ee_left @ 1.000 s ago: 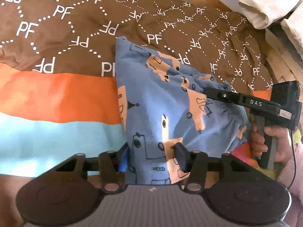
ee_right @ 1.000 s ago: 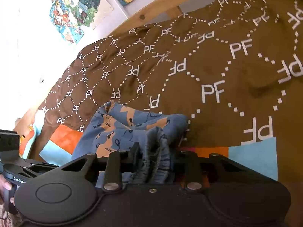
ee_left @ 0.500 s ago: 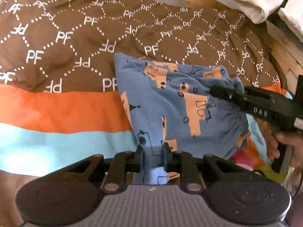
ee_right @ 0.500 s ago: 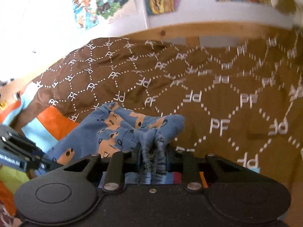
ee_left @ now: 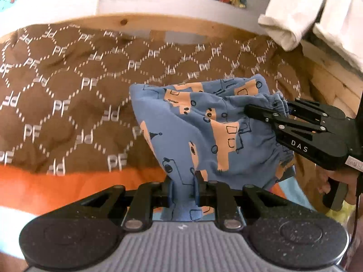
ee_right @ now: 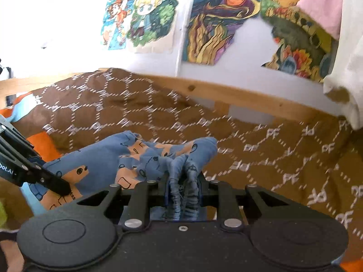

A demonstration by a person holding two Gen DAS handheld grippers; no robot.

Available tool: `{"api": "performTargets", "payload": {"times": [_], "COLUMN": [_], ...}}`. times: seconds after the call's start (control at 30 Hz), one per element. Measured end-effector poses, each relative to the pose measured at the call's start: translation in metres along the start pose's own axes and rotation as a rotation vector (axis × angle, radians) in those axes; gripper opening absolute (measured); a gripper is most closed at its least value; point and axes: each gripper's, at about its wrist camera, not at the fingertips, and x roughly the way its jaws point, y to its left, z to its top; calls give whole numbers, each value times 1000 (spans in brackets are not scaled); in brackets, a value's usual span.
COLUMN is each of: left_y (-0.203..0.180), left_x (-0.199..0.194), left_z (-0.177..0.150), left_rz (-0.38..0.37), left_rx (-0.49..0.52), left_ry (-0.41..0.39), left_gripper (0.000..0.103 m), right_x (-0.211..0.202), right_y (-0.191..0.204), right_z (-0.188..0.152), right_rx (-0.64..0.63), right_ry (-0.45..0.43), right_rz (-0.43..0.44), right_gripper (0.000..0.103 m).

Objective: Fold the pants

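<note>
The blue pants (ee_left: 199, 131) with orange vehicle prints hang lifted above the brown patterned blanket (ee_left: 68, 104). My left gripper (ee_left: 183, 188) is shut on the lower edge of the pants. My right gripper (ee_right: 183, 188) is shut on the gathered elastic waistband (ee_right: 183, 181); it also shows in the left wrist view (ee_left: 258, 111), clamped on the waistband at the right. In the right wrist view the pants (ee_right: 109, 163) bunch toward the left, where the left gripper (ee_right: 59, 187) pinches them.
A wooden bed rail (ee_left: 158, 25) runs along the far side of the blanket, with a wall of colourful drawings (ee_right: 211, 22) behind it. White cloth (ee_left: 295, 11) hangs at upper right. Orange and light-blue blanket stripes (ee_left: 56, 185) lie near me.
Both grippers have risen and tilted up with the pants; the wall and bed rail have come into view. The left gripper, open one second ago, closed on the pants' edge.
</note>
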Motion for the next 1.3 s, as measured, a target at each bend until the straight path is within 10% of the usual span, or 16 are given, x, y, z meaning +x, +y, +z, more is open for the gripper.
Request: {"api": "performTargets", "payload": {"times": [0.4, 0.87, 1.07, 1.3], "left_y": [14, 43, 45, 43], "left_x": [42, 95, 98, 95], "left_z": [57, 48, 50, 48], "left_rz": [17, 20, 33, 82], "left_rx": [-20, -34, -46, -54], "left_ry": [-89, 9, 22, 37], "left_gripper": [19, 20, 27, 56], "right_x": [65, 120, 122, 113], "right_y": [-45, -70, -75, -77], "right_z": [46, 6, 4, 1], "right_rx": [-73, 99, 120, 137], "right_ry": [-22, 84, 86, 87], "right_rz": [-20, 16, 11, -48], "right_gripper": [23, 24, 32, 64]}}
